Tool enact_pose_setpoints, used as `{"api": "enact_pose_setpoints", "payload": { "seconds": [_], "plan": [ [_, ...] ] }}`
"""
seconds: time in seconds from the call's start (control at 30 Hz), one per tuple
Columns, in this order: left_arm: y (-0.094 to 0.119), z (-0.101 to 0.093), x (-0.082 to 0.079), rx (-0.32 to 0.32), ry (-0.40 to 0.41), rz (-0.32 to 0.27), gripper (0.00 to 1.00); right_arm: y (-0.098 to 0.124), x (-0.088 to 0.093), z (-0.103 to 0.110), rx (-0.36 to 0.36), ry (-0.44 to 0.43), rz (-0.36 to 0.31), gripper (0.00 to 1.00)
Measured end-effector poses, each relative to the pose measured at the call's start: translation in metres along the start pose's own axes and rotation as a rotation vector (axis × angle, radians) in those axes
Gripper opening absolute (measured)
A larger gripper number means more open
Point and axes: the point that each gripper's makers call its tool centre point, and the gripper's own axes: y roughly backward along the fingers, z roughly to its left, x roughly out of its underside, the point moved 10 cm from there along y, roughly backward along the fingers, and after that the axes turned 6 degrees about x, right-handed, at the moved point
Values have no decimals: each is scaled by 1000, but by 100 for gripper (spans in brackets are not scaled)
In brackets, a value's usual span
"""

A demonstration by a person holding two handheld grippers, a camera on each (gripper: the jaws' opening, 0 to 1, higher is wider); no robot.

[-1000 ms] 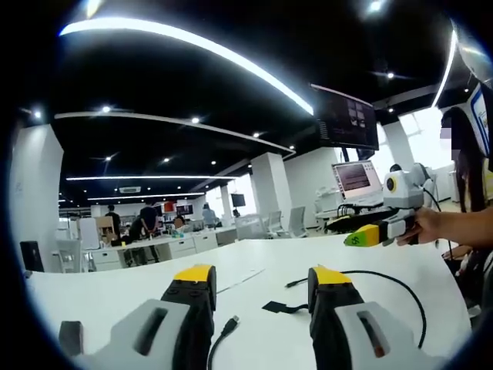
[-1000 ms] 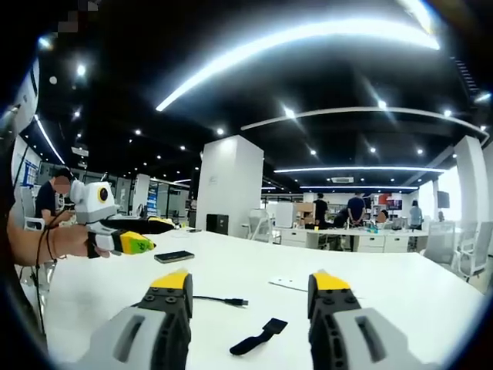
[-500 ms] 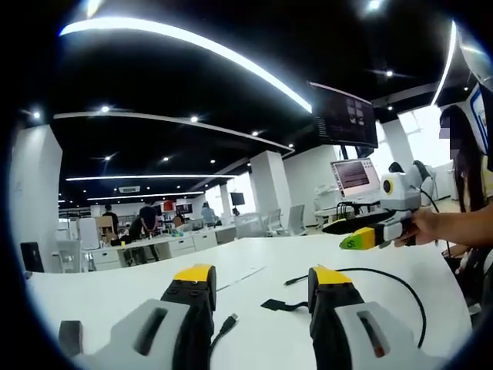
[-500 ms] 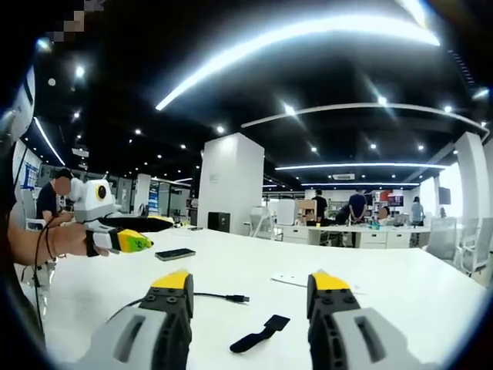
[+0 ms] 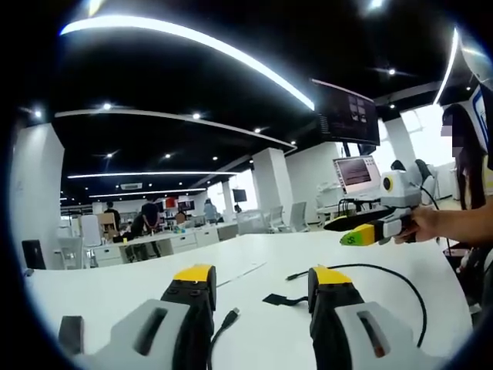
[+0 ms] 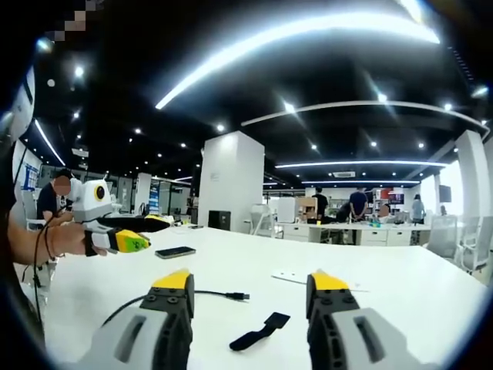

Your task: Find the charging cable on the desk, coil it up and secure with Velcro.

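Observation:
A black charging cable (image 5: 383,269) lies loose on the white desk (image 5: 115,289), curving off to the right, with one plug (image 5: 230,314) between my left gripper's jaws. In the right gripper view the cable (image 6: 216,294) ends in a plug just past the left jaw. A black Velcro strap (image 5: 276,299) lies flat beside it, and the strap (image 6: 260,331) sits between the right jaws, lower down. My left gripper (image 5: 262,276) is open and holds nothing. My right gripper (image 6: 250,281) is also open and hangs above the desk, touching nothing.
A hand holds the right gripper (image 5: 368,229) at the desk's right side; the left gripper (image 6: 115,235) shows at the other view's left. A dark phone (image 6: 175,252) and a white sheet (image 6: 296,276) lie further back. A small dark block (image 5: 71,331) sits lower left.
Both views have drifted slightly with the hands. The cable and strap lie where they were, and both grippers stay open.

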Motion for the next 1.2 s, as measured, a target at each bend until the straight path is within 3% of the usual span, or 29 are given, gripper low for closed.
{"api": "enact_pose_setpoints", "payload": {
  "seconds": [1.2],
  "plan": [
    [12,0,14,-29,29,6,48,-18,7,-2,4,20,44,57]
  ]
}}
